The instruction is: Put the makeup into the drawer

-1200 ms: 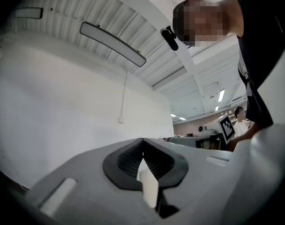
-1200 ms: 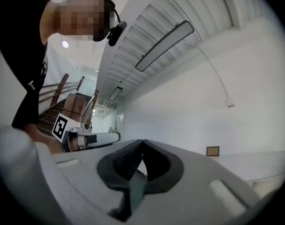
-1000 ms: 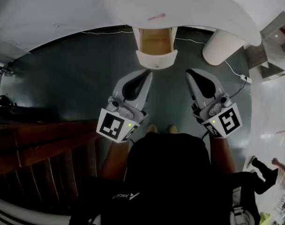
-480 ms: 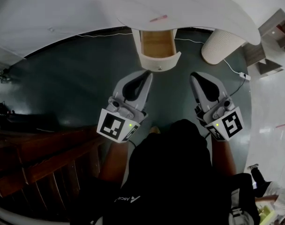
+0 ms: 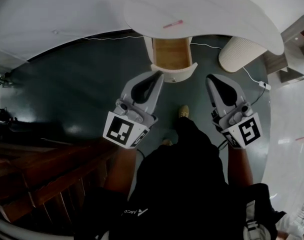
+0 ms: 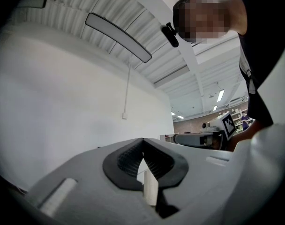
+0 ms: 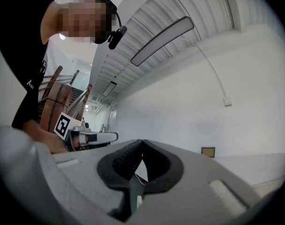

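Observation:
A thin pink makeup item lies on the white round table at the top of the head view. Under the table's edge a drawer stands pulled open, its wooden inside showing with nothing in it that I can see. My left gripper points at the drawer's left front corner, jaws shut and empty. My right gripper is to the drawer's right, also shut with nothing held. Both hover over the dark floor, short of the table.
A white ribbed cylinder stands on the floor right of the drawer, with a white cable trailing past it. Dark wooden steps fill the lower left. A white wall runs along the upper left.
The person has stepped toward the table. The drawer and table now sit closer to both grippers, and the left gripper's tip nearly reaches the drawer front. Both jaws stayed shut.

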The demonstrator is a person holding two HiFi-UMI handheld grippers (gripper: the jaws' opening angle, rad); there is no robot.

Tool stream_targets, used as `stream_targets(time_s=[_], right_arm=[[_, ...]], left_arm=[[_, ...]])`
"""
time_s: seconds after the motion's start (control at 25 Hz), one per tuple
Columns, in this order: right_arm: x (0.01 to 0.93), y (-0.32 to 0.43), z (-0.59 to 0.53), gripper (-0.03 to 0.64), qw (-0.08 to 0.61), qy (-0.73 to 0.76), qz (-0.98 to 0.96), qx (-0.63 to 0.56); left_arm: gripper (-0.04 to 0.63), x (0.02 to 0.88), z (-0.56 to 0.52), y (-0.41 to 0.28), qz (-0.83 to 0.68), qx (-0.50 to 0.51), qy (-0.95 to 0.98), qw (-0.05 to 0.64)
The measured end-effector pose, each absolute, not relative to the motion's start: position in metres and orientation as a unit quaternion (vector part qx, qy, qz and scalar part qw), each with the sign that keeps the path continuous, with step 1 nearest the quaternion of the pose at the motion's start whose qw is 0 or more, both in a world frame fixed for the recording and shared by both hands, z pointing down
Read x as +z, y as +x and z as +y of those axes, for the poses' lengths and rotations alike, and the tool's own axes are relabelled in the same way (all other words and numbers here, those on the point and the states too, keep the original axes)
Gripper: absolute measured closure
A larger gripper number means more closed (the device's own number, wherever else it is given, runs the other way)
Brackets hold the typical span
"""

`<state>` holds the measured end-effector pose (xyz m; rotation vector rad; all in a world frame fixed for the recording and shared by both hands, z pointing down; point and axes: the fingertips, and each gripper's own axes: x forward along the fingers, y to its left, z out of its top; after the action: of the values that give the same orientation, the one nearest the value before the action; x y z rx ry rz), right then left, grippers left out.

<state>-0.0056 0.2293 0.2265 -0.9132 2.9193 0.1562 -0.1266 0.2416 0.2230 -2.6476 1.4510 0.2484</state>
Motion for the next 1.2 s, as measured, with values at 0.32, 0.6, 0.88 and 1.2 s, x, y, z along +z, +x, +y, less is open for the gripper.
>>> stream_targets(time_s=[0.32,0.6,0.88,1.2], right_arm=[[0.232,-0.006,0.139,0.614,0.037,-0.284,0.956,0.059],[0.245,-0.003,0.065,0.614,0.022,-0.263,0.963,0.048],[0.255,0.002,0.005,0.614,0.013,-0.244,0.969,0.036],[0.259,0.000,-0.031,0.614,0.008,-0.243,0.970,0.021]], left_arm=[[0.584,0.236,0.150,-0.128,0.494,0.052,-0.866,0.051],[0.584,0.255,0.066,-0.121,0.505,0.023,-0.862,0.038],[0.584,0.279,-0.006,-0.117,0.511,-0.013,-0.859,0.024],[0.581,0.304,-0.068,-0.113,0.495,-0.063,-0.867,0.007]])
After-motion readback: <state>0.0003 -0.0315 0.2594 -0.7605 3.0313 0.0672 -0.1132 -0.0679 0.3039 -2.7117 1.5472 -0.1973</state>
